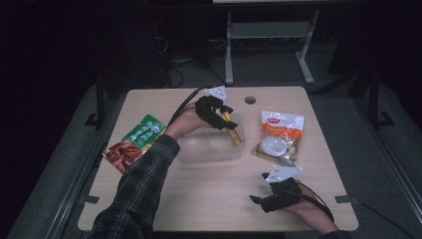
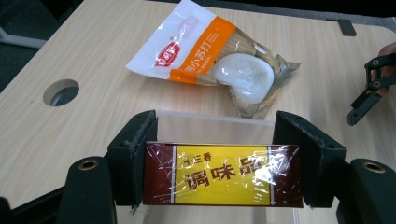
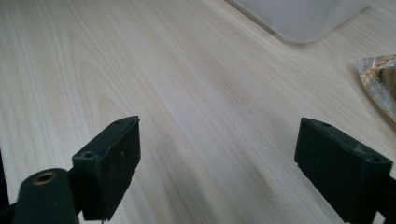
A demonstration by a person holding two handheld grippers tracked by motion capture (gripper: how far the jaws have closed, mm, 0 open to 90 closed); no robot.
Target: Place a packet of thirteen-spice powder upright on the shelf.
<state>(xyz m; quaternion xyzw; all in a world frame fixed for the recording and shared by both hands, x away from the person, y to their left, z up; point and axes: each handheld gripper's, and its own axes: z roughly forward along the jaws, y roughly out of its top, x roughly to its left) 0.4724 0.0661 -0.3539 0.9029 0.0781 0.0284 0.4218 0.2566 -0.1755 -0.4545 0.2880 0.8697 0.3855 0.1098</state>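
Observation:
My left gripper [image 1: 228, 123] [image 2: 219, 154] is shut on a flat yellow and maroon box [image 1: 236, 134] [image 2: 222, 175] wrapped in clear film. It holds the box by both short ends, above the right end of a clear plastic container [image 1: 209, 148], whose far rim [image 2: 215, 119] lies just beyond the box. An orange and white snack bag [image 1: 278, 135] [image 2: 210, 56] lies on the table to the right of the container. My right gripper [image 1: 259, 189] [image 3: 217, 154] rests low near the table's front edge, open, with bare wood between its jaws.
A green and red food packet [image 1: 135, 142] lies at the table's left edge. A round cable hole [image 1: 250, 100] [image 2: 60, 92] sits near the far edge. The right gripper view catches the container's corner [image 3: 299, 18] and the bag's edge [image 3: 380, 79]. The right gripper [image 2: 371, 93] appears at the left gripper view's right edge.

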